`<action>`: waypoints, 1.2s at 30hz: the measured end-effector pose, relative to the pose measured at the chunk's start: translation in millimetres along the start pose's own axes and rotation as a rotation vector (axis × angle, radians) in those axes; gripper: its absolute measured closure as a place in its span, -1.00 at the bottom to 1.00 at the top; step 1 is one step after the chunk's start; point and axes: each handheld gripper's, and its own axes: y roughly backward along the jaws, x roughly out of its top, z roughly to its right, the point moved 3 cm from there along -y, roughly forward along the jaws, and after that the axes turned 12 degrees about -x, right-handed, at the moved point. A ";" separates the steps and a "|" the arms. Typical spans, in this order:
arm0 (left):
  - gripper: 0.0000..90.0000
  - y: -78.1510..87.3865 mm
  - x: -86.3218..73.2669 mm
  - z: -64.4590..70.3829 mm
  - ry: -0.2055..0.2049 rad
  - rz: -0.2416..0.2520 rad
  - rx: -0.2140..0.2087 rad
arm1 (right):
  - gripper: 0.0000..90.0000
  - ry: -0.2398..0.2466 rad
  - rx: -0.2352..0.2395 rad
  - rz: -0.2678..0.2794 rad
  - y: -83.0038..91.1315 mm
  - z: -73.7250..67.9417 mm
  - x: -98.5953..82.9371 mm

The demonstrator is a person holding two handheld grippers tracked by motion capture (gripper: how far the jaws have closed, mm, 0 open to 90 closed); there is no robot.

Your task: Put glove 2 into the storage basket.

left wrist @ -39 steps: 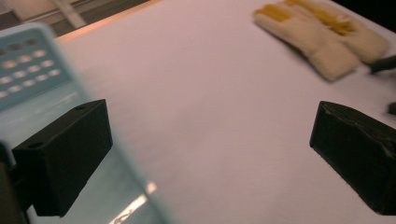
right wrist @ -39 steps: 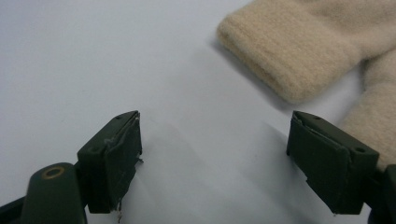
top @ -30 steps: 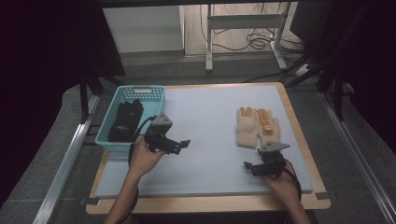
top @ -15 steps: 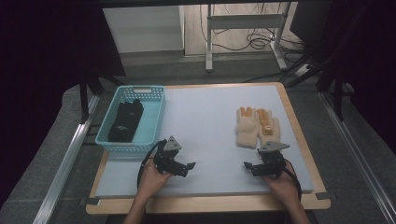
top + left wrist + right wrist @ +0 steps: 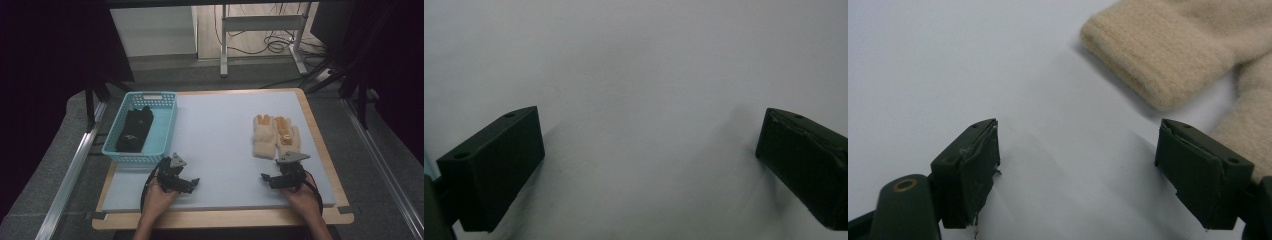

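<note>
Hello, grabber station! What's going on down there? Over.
Left gripper open, empty, low over pale blue mat. Right gripper open beside cream knitted gloves. Black cloth in turquoise basket. Nothing blocking.

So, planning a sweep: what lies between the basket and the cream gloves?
Nothing. In the high view, bare blue mat runs from the basket to the cream gloves.

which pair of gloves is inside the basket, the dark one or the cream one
The black gloves lie inside the light blue plastic basket at the table's left. The cream knitted gloves lie on the bare pale mat, right side.
</note>
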 end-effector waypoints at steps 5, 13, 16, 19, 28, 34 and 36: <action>-1.00 -0.3 -0.3 -0.1 0.000 0.001 0.000 | -0.61 -0.001 0.001 0.000 -0.1 0.1 0.0; -1.00 -0.4 -0.4 0.0 0.002 0.002 0.002 | -0.61 -0.002 0.000 -0.002 0.1 0.0 0.2; -1.00 -0.4 -0.4 0.0 0.003 0.002 0.001 | -0.61 -0.009 -0.009 -0.003 0.6 -0.4 0.3; -1.00 -0.4 -0.5 0.0 0.003 0.002 0.002 | -0.59 -0.046 -0.013 -0.010 1.6 -1.1 0.8; -1.00 -0.2 -0.6 -0.2 0.000 0.000 0.002 | -0.55 -0.074 0.007 0.018 7.4 4.1 25.4; -1.00 -0.1 -0.6 -0.3 0.001 0.000 0.002 | -0.54 -0.059 -0.038 0.028 2.4 27.6 49.9; -1.00 -0.1 -0.6 -0.2 0.002 0.001 0.001 | -0.54 -0.067 -0.043 0.026 -1.5 36.2 57.1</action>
